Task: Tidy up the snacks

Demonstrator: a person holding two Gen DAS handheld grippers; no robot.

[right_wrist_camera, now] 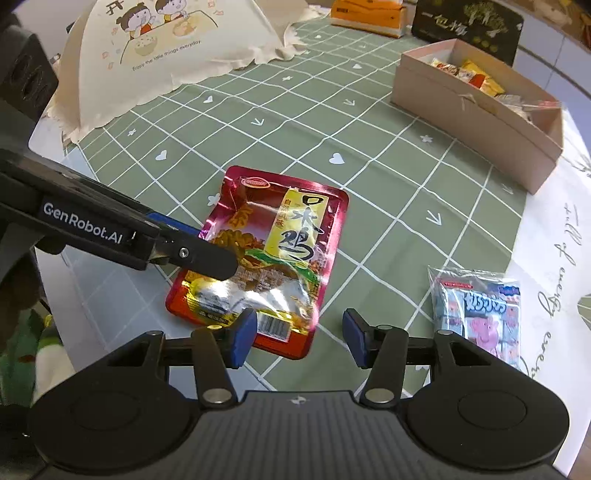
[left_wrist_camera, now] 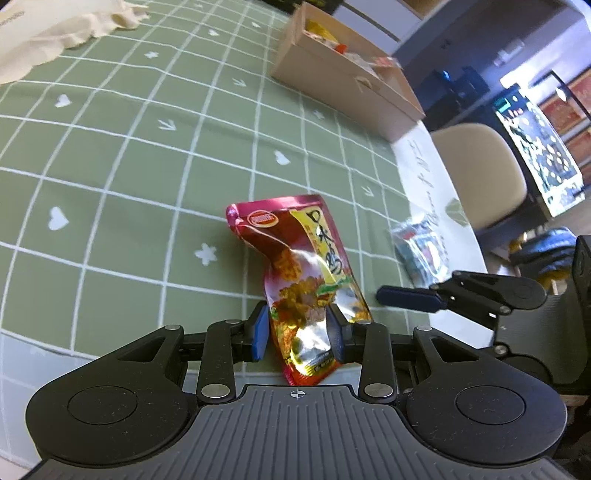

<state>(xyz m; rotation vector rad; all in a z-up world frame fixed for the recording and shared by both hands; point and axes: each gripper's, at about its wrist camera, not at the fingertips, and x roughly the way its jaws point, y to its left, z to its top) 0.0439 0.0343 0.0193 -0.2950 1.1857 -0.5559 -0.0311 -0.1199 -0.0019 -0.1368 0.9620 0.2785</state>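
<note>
A red and yellow foil snack packet [left_wrist_camera: 299,273] [right_wrist_camera: 269,254] is above the green checked tablecloth. My left gripper [left_wrist_camera: 300,332] is shut on the packet's near end, and it shows in the right wrist view [right_wrist_camera: 207,258] gripping the packet's left edge. My right gripper [right_wrist_camera: 300,338] is open and empty just in front of the packet's barcode corner; one of its fingers [left_wrist_camera: 410,297] shows in the left wrist view. A tan cardboard box [right_wrist_camera: 476,122] [left_wrist_camera: 347,85] holding several snacks stands at the far right.
A clear bag of blue and pink snacks [right_wrist_camera: 480,314] [left_wrist_camera: 421,251] lies at the right near the table edge. A cream food cover [right_wrist_camera: 162,55] stands at the far left. An orange box [right_wrist_camera: 365,14] and a black box [right_wrist_camera: 465,26] sit at the back.
</note>
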